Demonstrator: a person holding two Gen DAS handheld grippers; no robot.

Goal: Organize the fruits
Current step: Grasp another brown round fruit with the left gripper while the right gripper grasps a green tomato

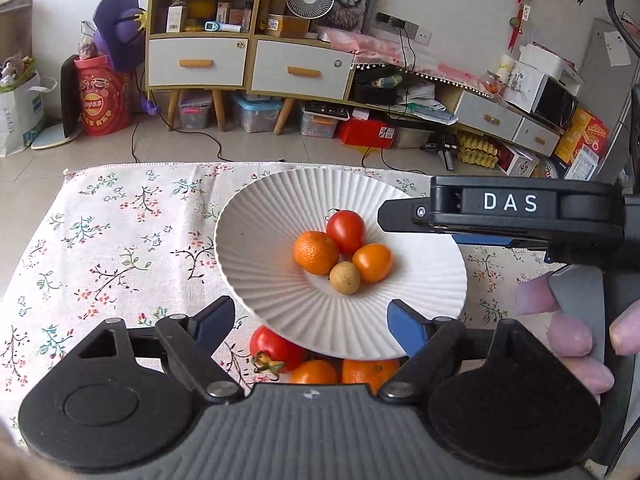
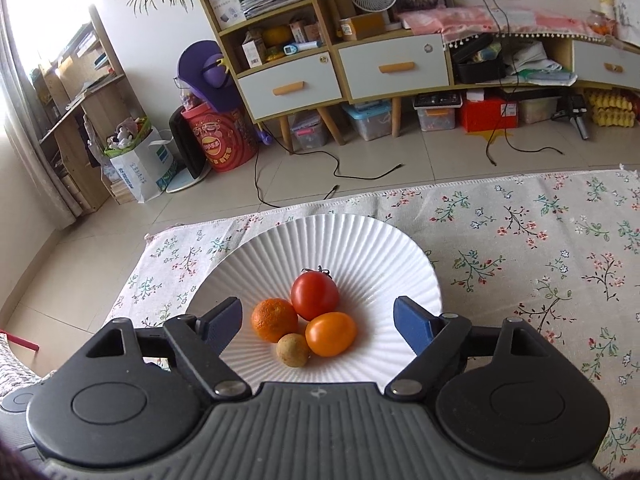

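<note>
While four fruits sit in the plate [image 2: 320,240], three more [image 1: 312,364] lie just beside its near rim. Both hand-held grippers, left [image 1: 310,320] and right [image 2: 318,324], are spread and hold nothing. Next, the left likely must reach down for a loose fruit.

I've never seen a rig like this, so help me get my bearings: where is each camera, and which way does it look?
Left wrist: on the left gripper, looking across the white plate to the shelves; right gripper and the person's fingers show.
Right wrist: on the right gripper, looking down into the plate; only its own fingers show.
Shared: plate, red tomato, floral tablecloth.
</note>
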